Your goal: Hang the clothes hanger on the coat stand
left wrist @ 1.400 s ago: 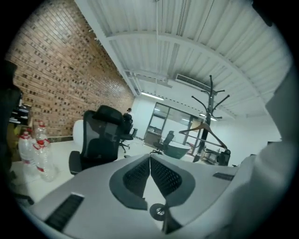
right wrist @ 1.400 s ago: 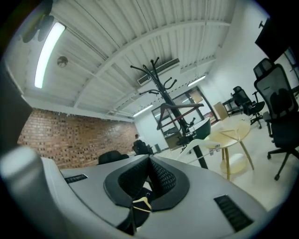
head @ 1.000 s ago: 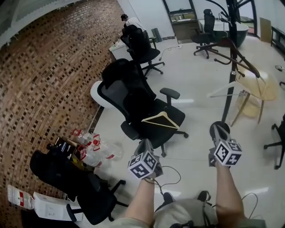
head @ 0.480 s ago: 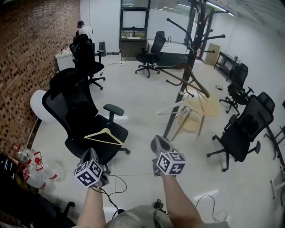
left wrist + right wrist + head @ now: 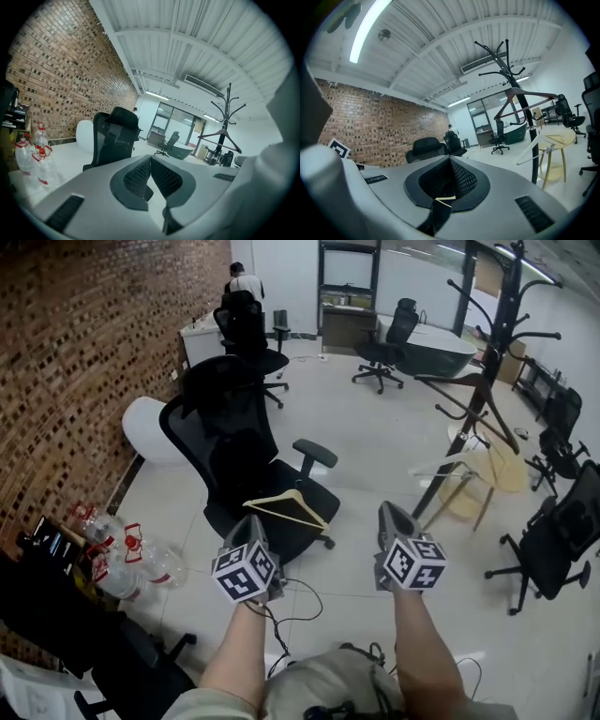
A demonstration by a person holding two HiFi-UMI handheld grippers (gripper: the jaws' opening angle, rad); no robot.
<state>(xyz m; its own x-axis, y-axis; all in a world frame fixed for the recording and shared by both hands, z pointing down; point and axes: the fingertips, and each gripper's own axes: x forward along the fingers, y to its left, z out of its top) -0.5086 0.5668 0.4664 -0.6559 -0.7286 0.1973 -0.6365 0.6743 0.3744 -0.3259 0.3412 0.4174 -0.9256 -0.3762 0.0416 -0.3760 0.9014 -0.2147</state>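
Fingers of left gripper (image 5: 253, 526) and right gripper (image 5: 391, 517) are closed and empty; clothes hanger (image 5: 289, 510) lies crosswise on chair (image 5: 234, 442), just beyond left gripper.

Rough brick wall (image 5: 84, 362), glossy pale floor (image 5: 375, 446), light wooden hanger (image 5: 296, 496), black mesh chair (image 5: 225, 427)

A black mesh office chair (image 5: 239, 442) stands just ahead of the left gripper (image 5: 255, 523); clear red-capped plastic bottles (image 5: 122, 563) sit left of that gripper, by the brown brick wall (image 5: 84, 362).
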